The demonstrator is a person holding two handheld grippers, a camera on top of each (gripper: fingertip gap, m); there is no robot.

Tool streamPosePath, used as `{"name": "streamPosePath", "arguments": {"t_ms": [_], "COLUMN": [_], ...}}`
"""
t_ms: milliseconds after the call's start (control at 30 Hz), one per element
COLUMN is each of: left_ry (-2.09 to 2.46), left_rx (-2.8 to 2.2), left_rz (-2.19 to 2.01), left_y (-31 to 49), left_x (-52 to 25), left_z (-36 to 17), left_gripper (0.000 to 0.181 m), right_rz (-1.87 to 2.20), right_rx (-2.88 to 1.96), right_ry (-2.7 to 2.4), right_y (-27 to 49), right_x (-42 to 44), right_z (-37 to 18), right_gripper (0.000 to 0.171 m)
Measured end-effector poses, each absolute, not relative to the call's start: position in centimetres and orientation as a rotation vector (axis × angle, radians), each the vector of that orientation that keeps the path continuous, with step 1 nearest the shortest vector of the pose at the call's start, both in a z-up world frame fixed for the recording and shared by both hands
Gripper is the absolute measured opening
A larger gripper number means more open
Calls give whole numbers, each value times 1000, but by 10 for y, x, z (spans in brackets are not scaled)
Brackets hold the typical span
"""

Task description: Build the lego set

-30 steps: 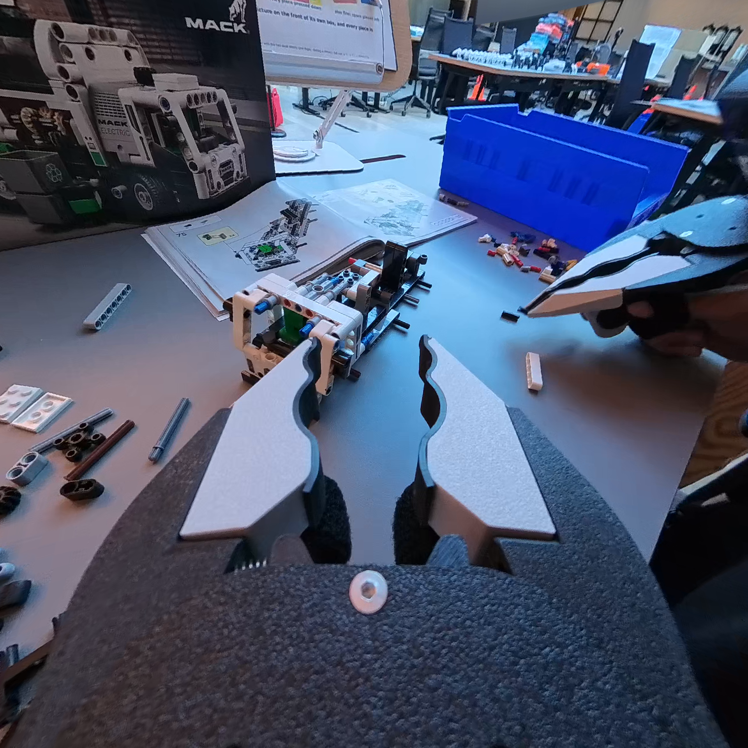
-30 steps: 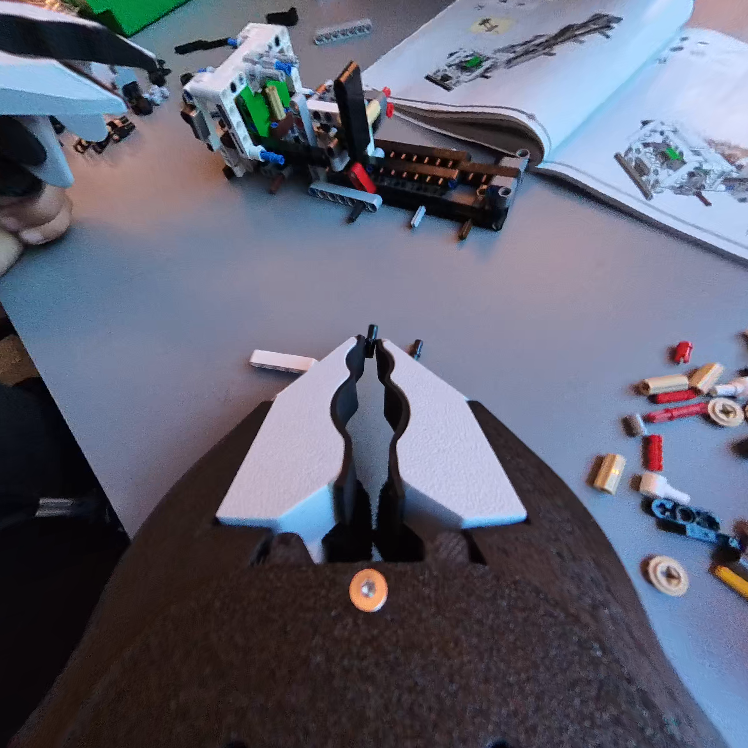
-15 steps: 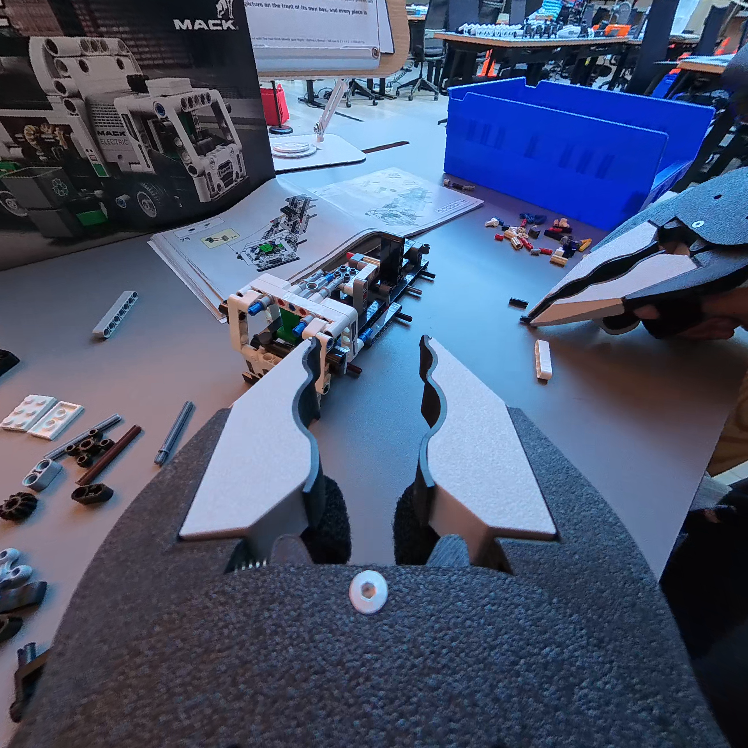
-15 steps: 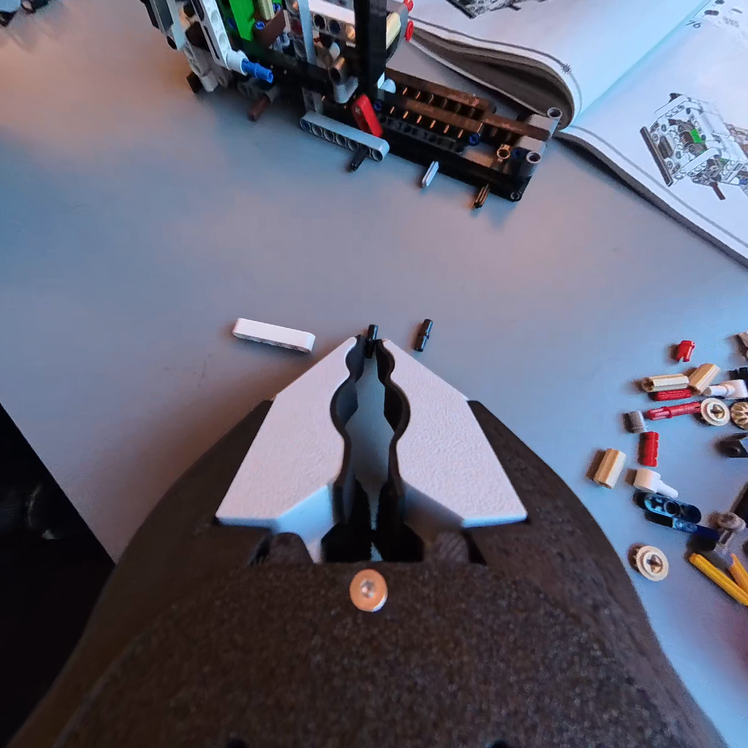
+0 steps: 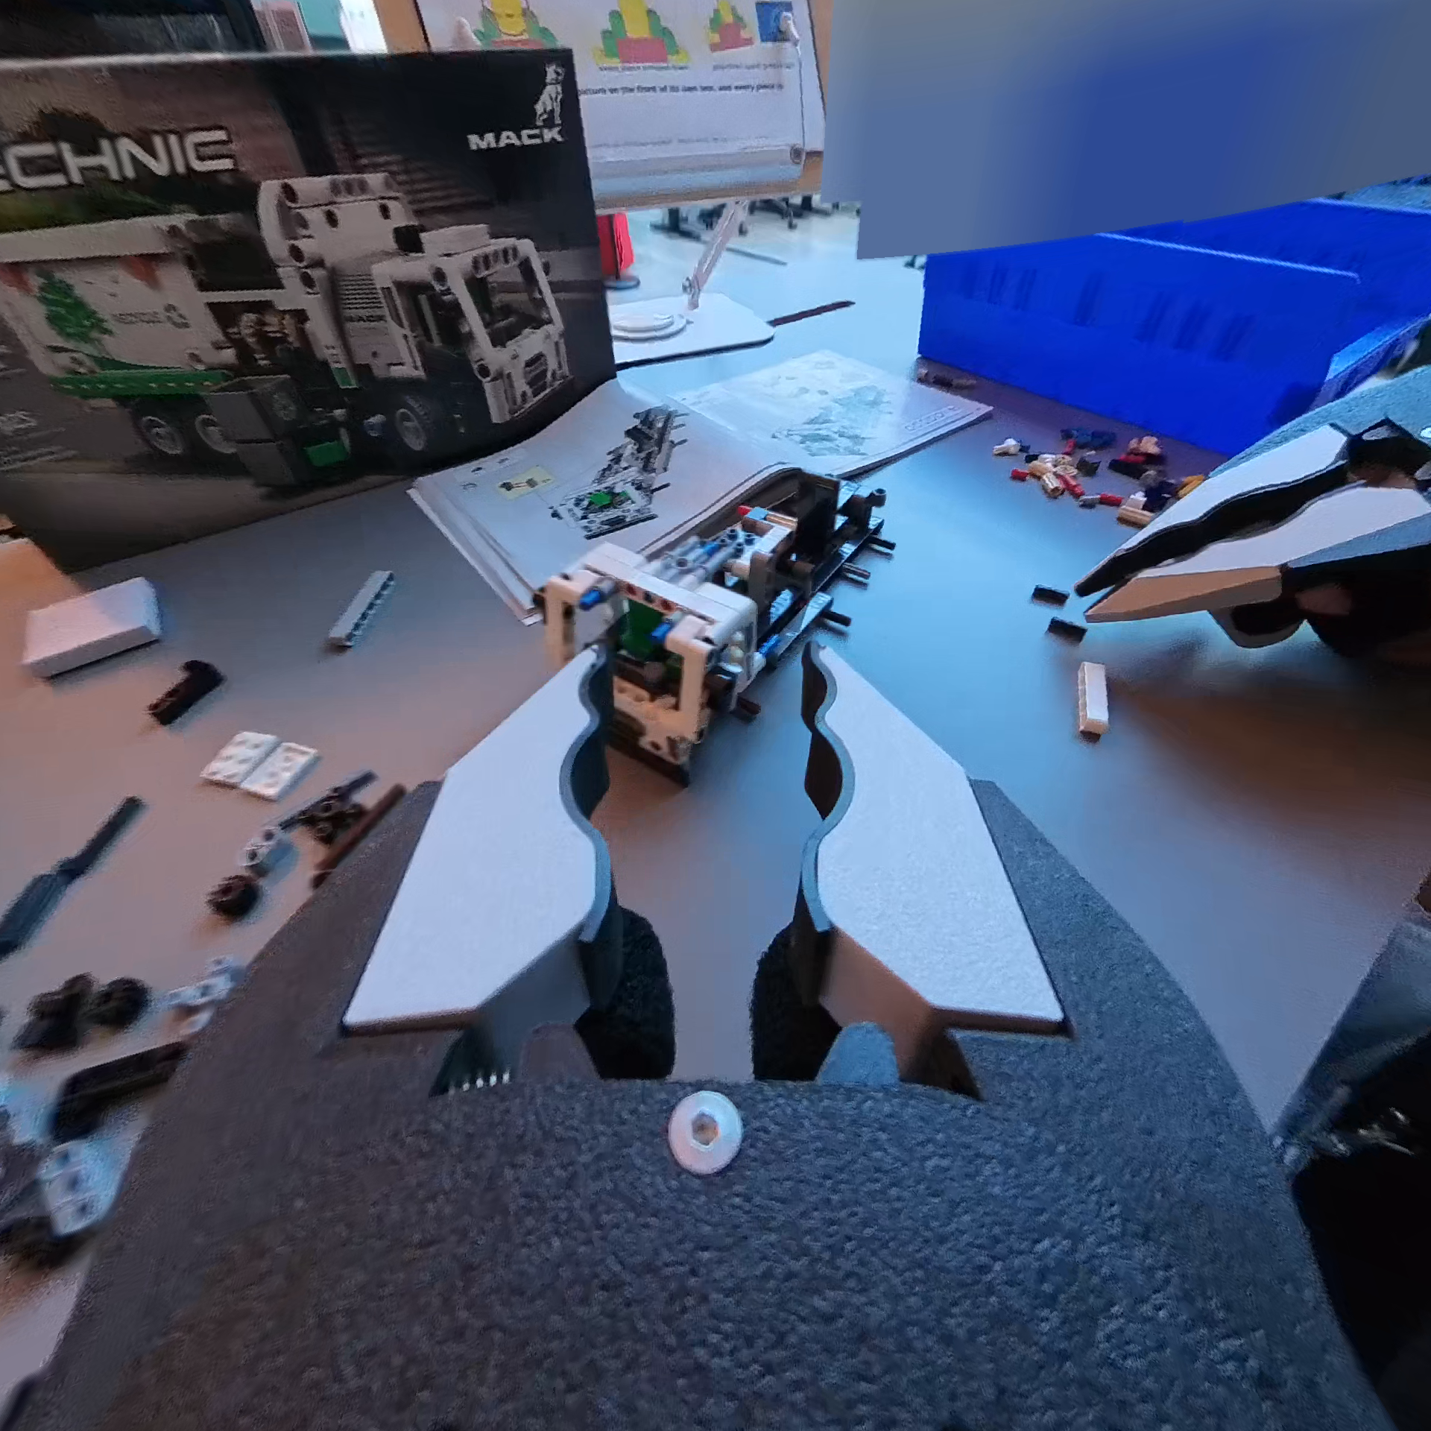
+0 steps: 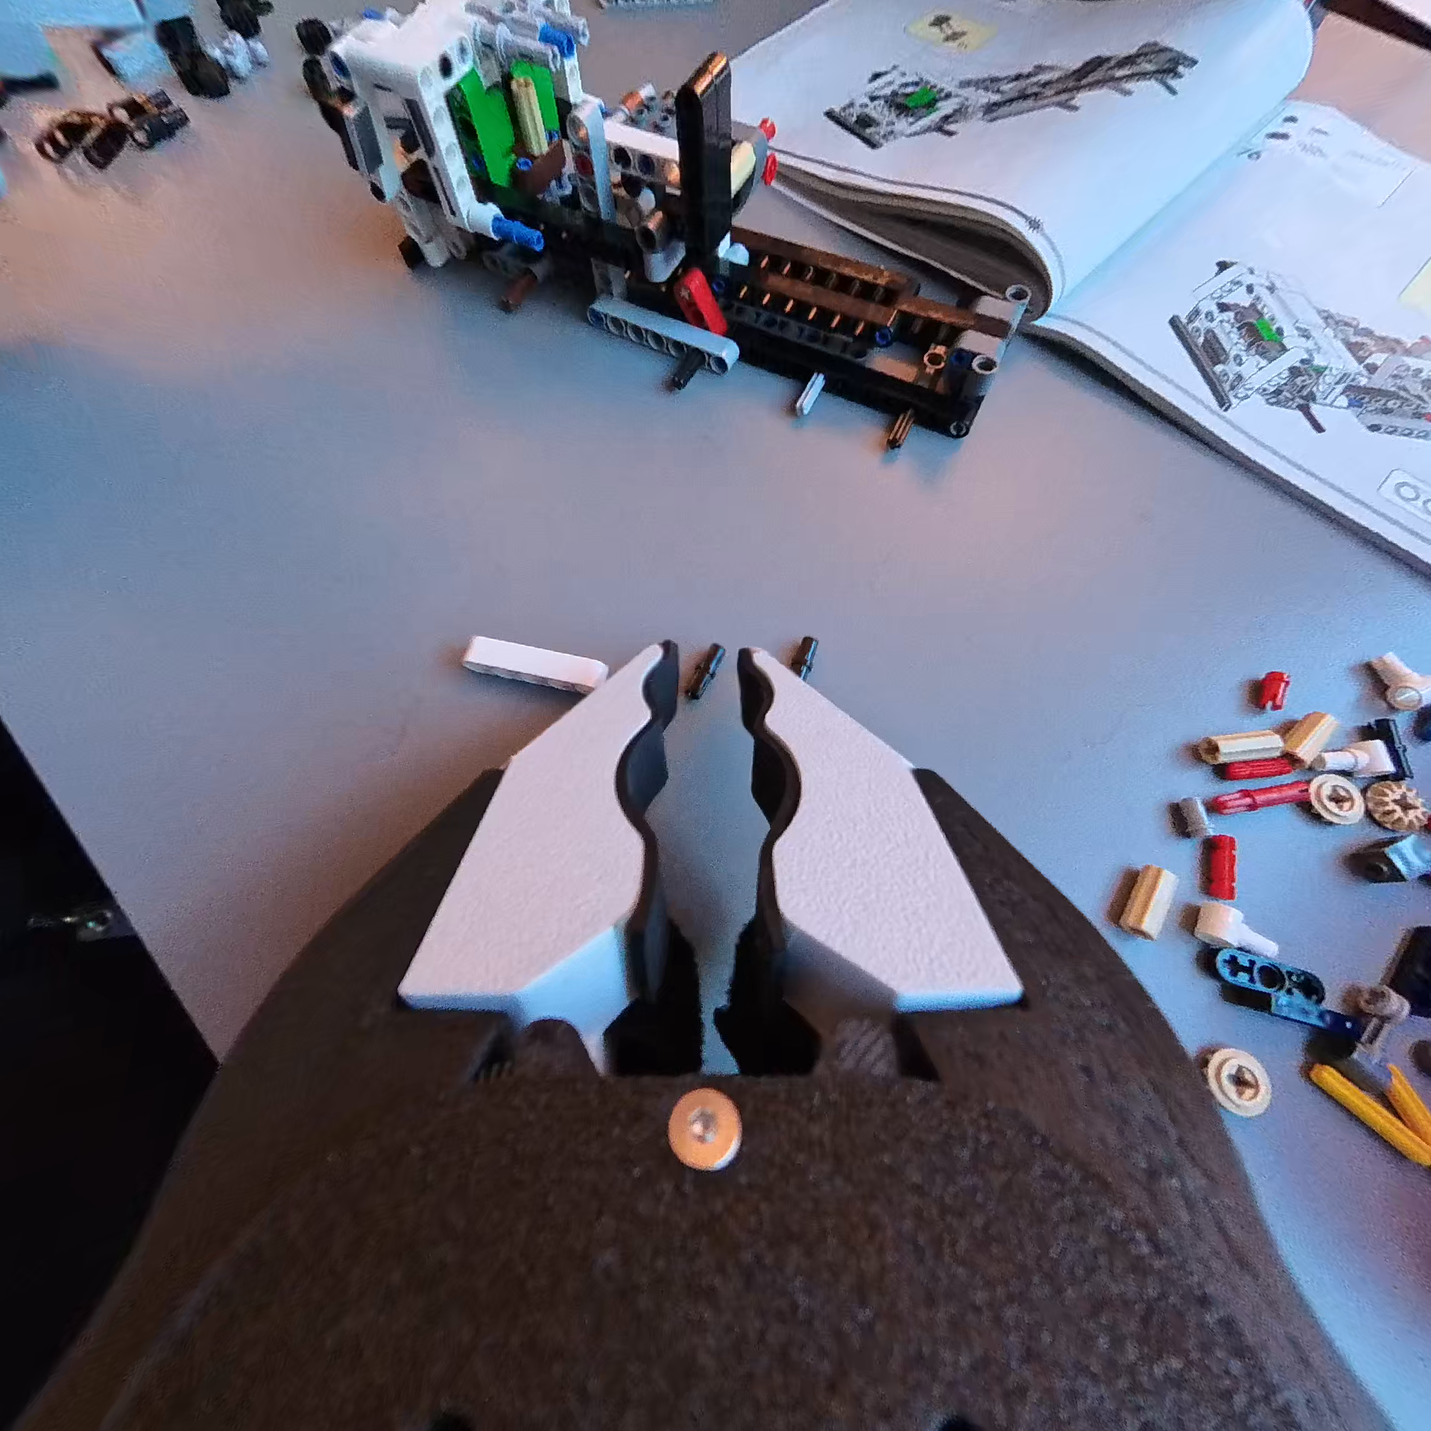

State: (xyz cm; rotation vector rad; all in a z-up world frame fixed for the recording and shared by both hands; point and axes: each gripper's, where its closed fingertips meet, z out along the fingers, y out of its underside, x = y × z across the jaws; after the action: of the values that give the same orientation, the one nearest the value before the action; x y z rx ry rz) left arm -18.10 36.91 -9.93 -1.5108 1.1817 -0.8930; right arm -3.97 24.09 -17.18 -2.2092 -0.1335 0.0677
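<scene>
Right gripper (image 6: 703, 667) fingers now parting, releasing black pin (image 6: 705, 670); pin lying between tips, long axis running along fingers, mid-tabletop near front edge. Left gripper (image 5: 701, 666) gaping empty, farther off, facing truck chassis (image 5: 697, 612).

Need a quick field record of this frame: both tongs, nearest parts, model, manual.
left tongs: open, empty, just short of the white cab end of the half-built truck model
right tongs: open, small black pin lying between the tips
second black pin: just right of the right tongs
flat white beam: on the grey table, left of the tips
open instruction booklet: behind the model
</scene>
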Motion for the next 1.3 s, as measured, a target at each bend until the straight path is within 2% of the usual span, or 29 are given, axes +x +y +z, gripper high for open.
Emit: {"name": "streamPosePath", "arguments": {"t_ms": [167, 333, 500, 833, 933, 1067, 1300], "left_ry": [1473, 1733, 1868, 1979, 1967, 1967, 1901], "left_rx": [-1627, -1824, -1972, -2025, -2024, -2015, -1943], "left_rz": [-877, -484, -497, -582, -547, -539, -446], "left_y": [397, 510, 568, 569, 574, 575, 581], "left_x": [-211, -225, -207, -199, -200, -202, -189], "left_z": [-86, -121, -162, -186, -187, -187, -158], "left_gripper": [37, 39, 36, 30, 16, 15, 15], "right_rz": [80, 45, 54, 94, 121, 141, 147], "right_rx": [-2168, -2099, -2080, -2086, -2089, -2079, -2066], "right_ry": [-141, -131, -119, -105, -100, -89, -71], "right_y": [240, 239, 238, 238, 238, 238, 238], "right_x": [-41, -38, -37, -37, -38, -37, -35], "right_z": [-165, -155, -151, -152, -153, -151, -149], "right_gripper": [19, 20, 20, 19, 19, 19, 19]}}
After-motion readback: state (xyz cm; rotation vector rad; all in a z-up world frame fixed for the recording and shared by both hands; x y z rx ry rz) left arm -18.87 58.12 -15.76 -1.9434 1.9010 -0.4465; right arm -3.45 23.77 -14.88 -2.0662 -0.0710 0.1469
